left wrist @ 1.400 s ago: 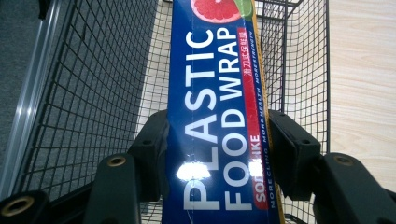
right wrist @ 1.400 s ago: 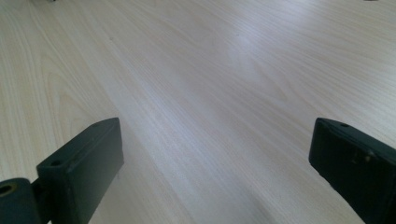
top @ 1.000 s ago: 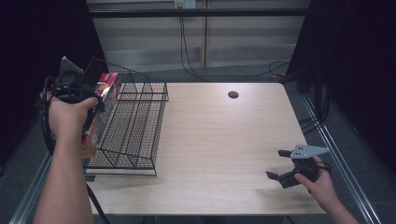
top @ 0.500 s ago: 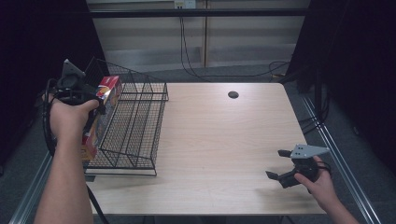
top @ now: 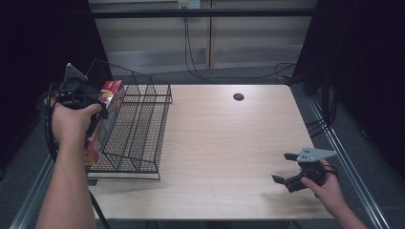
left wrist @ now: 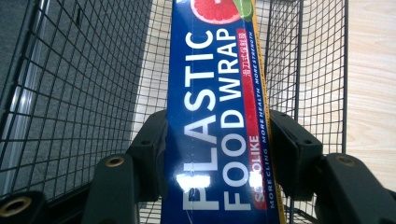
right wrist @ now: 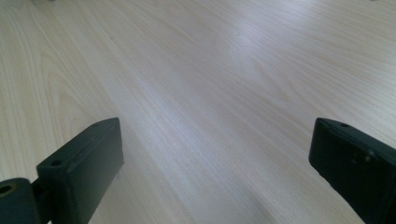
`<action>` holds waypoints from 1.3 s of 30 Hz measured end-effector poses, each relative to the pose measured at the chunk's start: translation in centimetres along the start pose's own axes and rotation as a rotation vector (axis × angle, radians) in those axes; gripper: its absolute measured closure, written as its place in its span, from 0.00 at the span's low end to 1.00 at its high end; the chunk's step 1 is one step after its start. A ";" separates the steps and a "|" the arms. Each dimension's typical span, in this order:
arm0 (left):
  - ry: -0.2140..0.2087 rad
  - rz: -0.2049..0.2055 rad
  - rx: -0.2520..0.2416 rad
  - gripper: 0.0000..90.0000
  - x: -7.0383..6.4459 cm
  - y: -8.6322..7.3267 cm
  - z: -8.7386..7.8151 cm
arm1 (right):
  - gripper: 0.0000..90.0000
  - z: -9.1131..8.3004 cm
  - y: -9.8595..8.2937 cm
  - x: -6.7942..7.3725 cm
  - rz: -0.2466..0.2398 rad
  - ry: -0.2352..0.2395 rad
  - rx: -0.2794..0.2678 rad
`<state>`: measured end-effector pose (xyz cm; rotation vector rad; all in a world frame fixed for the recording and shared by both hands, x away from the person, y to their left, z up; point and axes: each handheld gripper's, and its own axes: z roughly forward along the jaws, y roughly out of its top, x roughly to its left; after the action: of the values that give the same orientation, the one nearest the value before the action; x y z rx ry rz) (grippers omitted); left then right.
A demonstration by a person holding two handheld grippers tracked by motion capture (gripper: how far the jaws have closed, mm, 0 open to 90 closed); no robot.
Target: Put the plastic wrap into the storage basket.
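Note:
A long blue box of plastic food wrap (left wrist: 217,116) sits clamped between the jaws of my left gripper (left wrist: 217,154), which is shut on its lower part. From above, the left gripper (top: 93,107) holds the box (top: 107,102) tilted along the left side of a black wire basket (top: 138,129). In the left gripper view the basket's mesh (left wrist: 84,70) shows on both sides of the box. My right gripper (top: 285,168) rests low near the table's front right corner, open and holding nothing. In its own view the right gripper (right wrist: 215,154) has bare wood between its jaws.
The light wooden table (top: 229,143) stretches bare between the basket and the right hand. A small dark round hole (top: 238,97) lies near the far edge. Cables hang behind the table, and metal rails run along both sides.
The left hand and the box have shifted very slightly at the basket's left side. The right gripper has stayed where it was.

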<state>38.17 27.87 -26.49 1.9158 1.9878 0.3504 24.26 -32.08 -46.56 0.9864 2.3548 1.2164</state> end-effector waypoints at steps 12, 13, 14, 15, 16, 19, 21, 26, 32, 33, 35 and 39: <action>0.005 -0.005 0.022 0.49 0.4 -0.1 0.5 | 0.03 0.0 0.0 0.0 -0.001 0.002 0.002; 0.002 -0.007 0.027 0.49 0.5 -0.1 0.5 | 0.03 0.1 0.0 0.0 -0.001 0.002 0.002; 0.002 -0.015 0.026 0.48 0.5 -0.1 0.7 | 0.03 0.1 0.0 0.0 -0.004 0.002 0.001; 0.001 -0.008 0.031 0.48 0.6 -0.1 0.8 | 0.03 0.1 0.0 0.0 -0.004 0.001 0.002; -0.001 -0.014 0.032 0.48 0.6 0.0 0.8 | 0.03 0.1 0.0 0.0 -0.004 0.001 0.002; -0.007 -0.019 0.037 0.48 0.8 0.0 1.0 | 0.03 0.0 0.0 0.0 0.000 -0.001 0.005; -0.010 -0.023 0.051 0.48 0.9 0.0 1.1 | 0.03 0.0 -0.1 0.0 0.004 -0.001 0.007; 0.011 -0.026 0.048 0.46 0.7 0.1 1.3 | 0.03 -0.1 -0.1 0.0 0.001 -0.005 0.003; 0.005 -0.022 -0.072 0.36 0.3 0.9 -0.9 | 0.03 -0.1 -0.2 0.1 -0.003 0.004 0.004; 0.000 -0.010 -0.077 0.34 0.1 1.0 -1.3 | 0.03 -0.1 -0.2 0.1 -0.003 0.006 0.006; -0.024 -0.018 -0.102 0.34 -0.5 1.2 -1.9 | 0.03 -0.2 -0.1 0.1 -0.001 0.004 0.007; -0.037 0.015 -0.100 0.31 -1.6 1.3 -2.1 | 0.03 -0.3 0.0 0.2 -0.002 -0.001 0.003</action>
<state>38.46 26.49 -23.92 1.8630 1.8972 0.4075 23.99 -32.12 -46.43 0.9857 2.3570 1.2122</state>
